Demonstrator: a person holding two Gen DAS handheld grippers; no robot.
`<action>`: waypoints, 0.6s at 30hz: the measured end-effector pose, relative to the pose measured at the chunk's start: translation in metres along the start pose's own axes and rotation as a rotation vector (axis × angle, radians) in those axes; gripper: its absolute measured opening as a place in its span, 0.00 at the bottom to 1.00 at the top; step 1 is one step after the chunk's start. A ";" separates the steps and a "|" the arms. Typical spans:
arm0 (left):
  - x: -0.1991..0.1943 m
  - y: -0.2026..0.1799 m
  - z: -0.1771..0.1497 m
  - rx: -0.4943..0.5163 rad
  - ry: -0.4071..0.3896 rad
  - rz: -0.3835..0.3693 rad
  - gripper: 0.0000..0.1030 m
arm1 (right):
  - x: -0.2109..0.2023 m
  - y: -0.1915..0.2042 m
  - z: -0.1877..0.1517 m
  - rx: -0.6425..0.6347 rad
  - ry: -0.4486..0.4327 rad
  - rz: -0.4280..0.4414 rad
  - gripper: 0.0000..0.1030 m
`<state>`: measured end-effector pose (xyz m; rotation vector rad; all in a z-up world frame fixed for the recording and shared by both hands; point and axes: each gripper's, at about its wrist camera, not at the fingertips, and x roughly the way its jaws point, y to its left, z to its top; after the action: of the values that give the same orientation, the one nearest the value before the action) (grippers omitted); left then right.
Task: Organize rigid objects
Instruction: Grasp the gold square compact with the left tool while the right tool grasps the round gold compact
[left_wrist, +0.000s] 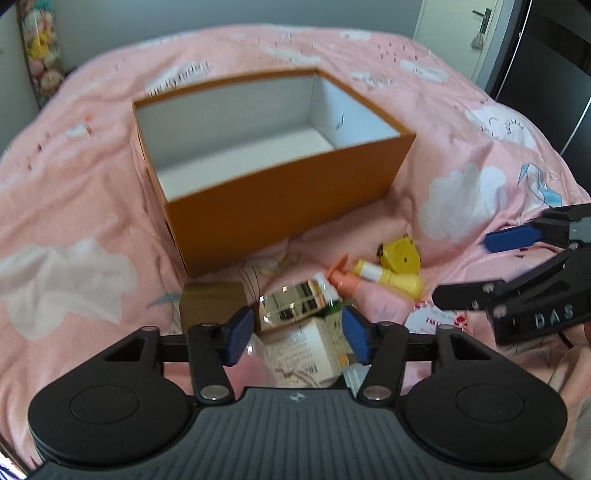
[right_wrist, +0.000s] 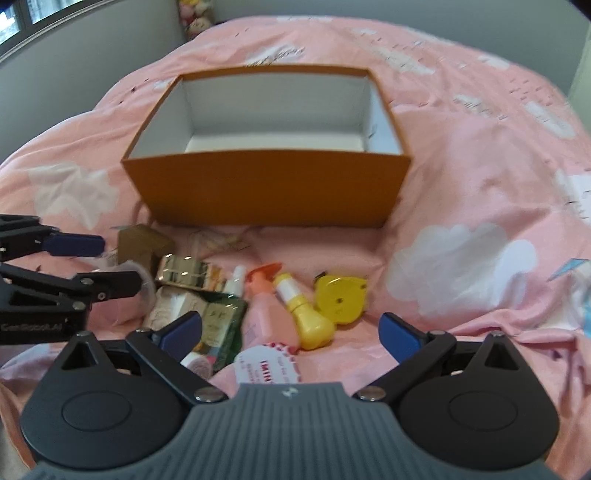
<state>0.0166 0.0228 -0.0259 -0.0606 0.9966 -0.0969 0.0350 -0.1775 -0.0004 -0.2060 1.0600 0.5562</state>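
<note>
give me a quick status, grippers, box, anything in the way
Left gripper open over the gold box. Right gripper open above the pink spray bottle, holding nothing. Orange box empty. Path clear.

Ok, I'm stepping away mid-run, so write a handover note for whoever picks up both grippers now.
Left gripper: jaws open, astride the gold box and white carton, not clamped.
Right gripper: jaws open, holding nothing, over the pink bottle and yellow bottle.
Orange box: nothing visible inside.
Done: nothing packed yet.
Left: move the whole pile, yellow tape measure included, into the box.
</note>
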 end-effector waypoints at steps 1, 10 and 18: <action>0.002 0.004 0.000 -0.009 0.017 -0.013 0.55 | 0.004 -0.001 0.003 0.000 0.023 0.028 0.78; 0.012 0.026 0.007 -0.029 0.072 0.012 0.44 | 0.041 -0.003 0.032 -0.023 0.147 0.149 0.47; 0.028 0.050 0.017 -0.028 0.128 0.065 0.65 | 0.082 0.035 0.052 -0.198 0.223 0.216 0.47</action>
<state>0.0488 0.0695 -0.0445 -0.0476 1.1272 -0.0271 0.0869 -0.0986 -0.0423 -0.3350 1.2522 0.8494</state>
